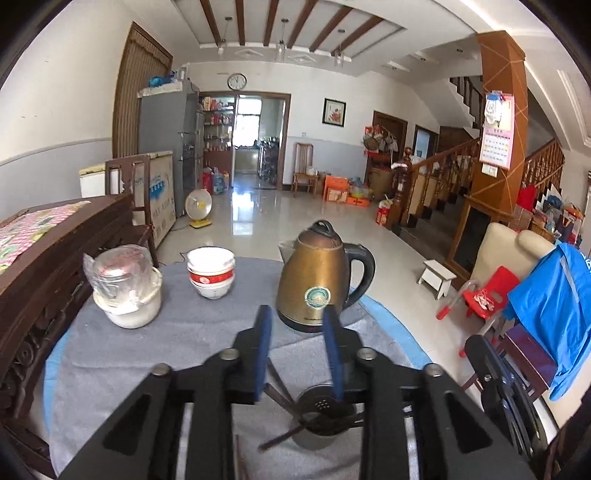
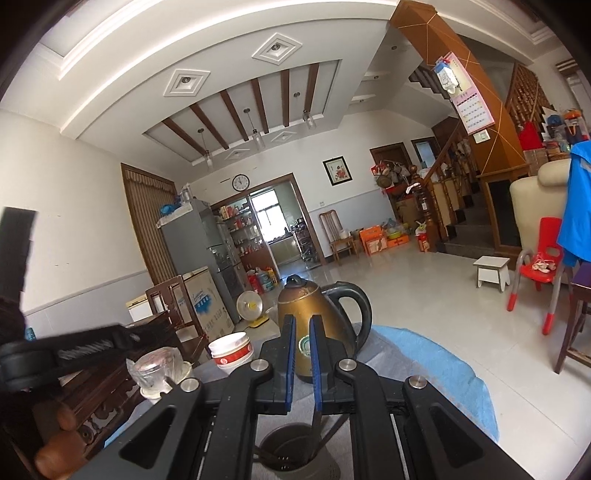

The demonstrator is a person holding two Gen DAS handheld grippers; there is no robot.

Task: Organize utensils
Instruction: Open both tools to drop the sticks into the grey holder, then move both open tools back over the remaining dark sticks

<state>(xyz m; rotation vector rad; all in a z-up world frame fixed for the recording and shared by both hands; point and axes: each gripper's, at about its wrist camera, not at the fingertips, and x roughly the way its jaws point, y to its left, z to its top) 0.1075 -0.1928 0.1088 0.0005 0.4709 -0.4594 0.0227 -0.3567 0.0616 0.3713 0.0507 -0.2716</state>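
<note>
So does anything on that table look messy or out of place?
Slightly. The utensils in the utensil holder lean at different angles, some sticking out over its rim. The kettle, stacked bowls and plastic-wrapped jar stand upright; no spills show.

White walls with a grey lower band enclose a glossy tiled floor (image 1: 325, 218). A wall clock (image 1: 236, 81) hangs above the doorway; a wooden staircase (image 1: 443, 173) rises right, under a beamed ceiling (image 1: 288, 26).
</note>
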